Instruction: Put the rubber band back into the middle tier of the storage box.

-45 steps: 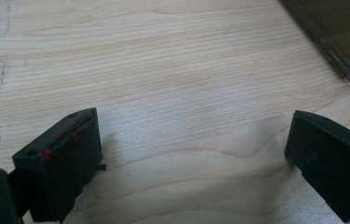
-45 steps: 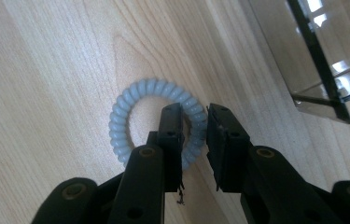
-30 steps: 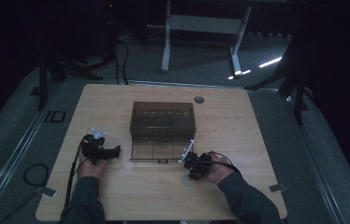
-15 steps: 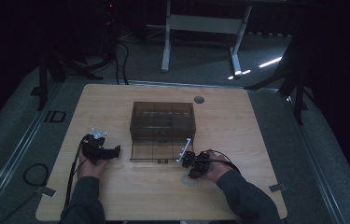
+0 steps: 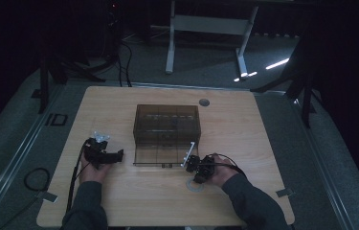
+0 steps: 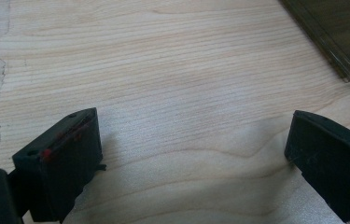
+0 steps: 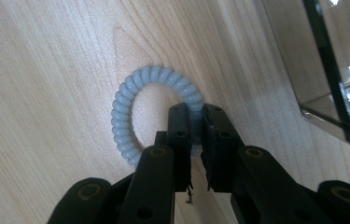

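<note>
R hand-held gripper (image 7: 196, 135) is pinched on a pale blue spiral hair tie (image 7: 130, 107), w/ its 2 black jaws squeezed onto the right-hand arc of the coil in the right gripper view; the jaws have just been closing, w/ the coil between them. The rest of the ring lies flat on the tabletop (image 7: 46, 56), curving up and to the left of the jaw tips. At the right edge of that view sits the corner of a smoked, see-through plastic box (image 7: 331, 84), just beside the tie but not touching it.

In the high view the R hand-held gripper (image 5: 197, 168) sits low at the near right of the tabletop (image 5: 263, 143), right in front of the box's near right corner, w/ the person's R hand (image 5: 220, 173) behind it and a cable looping over it. The hair tie (image 5: 196, 186) shows faintly as a pale ring just below the gripper, toward the person.

L hand-held gripper (image 5: 115, 156) rests near the box's near left corner, apart from it, held by the L hand (image 5: 93, 168). In the left gripper view its 2 jaws stand spread wide over bare wood (image 6: 186, 93), nothing between them; the L hand-held gripper (image 6: 191, 149) has a corner of the box (image 6: 340, 32) at upper right of that view.

The box (image 5: 166, 132) stands mid-tabletop, divided into small compartments inside; what's in them can't be told at this light. A round grommet (image 5: 204, 102) sits in the tabletop behind the box.
</note>
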The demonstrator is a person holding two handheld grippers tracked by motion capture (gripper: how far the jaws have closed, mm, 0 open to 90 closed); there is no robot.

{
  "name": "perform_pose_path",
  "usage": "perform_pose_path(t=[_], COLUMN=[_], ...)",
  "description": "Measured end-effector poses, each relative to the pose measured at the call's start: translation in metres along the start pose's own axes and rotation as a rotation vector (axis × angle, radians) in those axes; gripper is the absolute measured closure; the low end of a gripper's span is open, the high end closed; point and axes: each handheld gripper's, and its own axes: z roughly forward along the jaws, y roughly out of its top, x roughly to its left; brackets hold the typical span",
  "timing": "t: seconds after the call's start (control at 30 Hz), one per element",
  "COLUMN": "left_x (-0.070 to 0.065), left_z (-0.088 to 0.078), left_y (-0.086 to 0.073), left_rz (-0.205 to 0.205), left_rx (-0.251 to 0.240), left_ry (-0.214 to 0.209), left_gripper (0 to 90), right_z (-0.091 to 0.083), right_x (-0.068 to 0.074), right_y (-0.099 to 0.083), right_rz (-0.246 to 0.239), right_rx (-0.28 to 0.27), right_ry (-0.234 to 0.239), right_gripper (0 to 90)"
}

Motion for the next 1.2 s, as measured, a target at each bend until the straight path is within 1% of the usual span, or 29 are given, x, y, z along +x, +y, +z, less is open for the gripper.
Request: perform_pose_path(t=[0.33, 1.2], left_x=[0.000, 0.000], left_z=[0.000, 0.000], left_y=[0.000, 0.000], left_rz=[0.000, 0.000], left_rx=[0.000, 0.000], left_ry=[0.000, 0.000], left_gripper=[3.6, 3.7], right_z=[-0.005, -0.024], right_x=[0.001, -0.002], right_y=[-0.001, -0.002], right_rz=[-0.003, -0.004], right_rx=[0.003, -0.025], right_ry=[-0.002, -0.014], right_gripper=[81.9, 81.9])
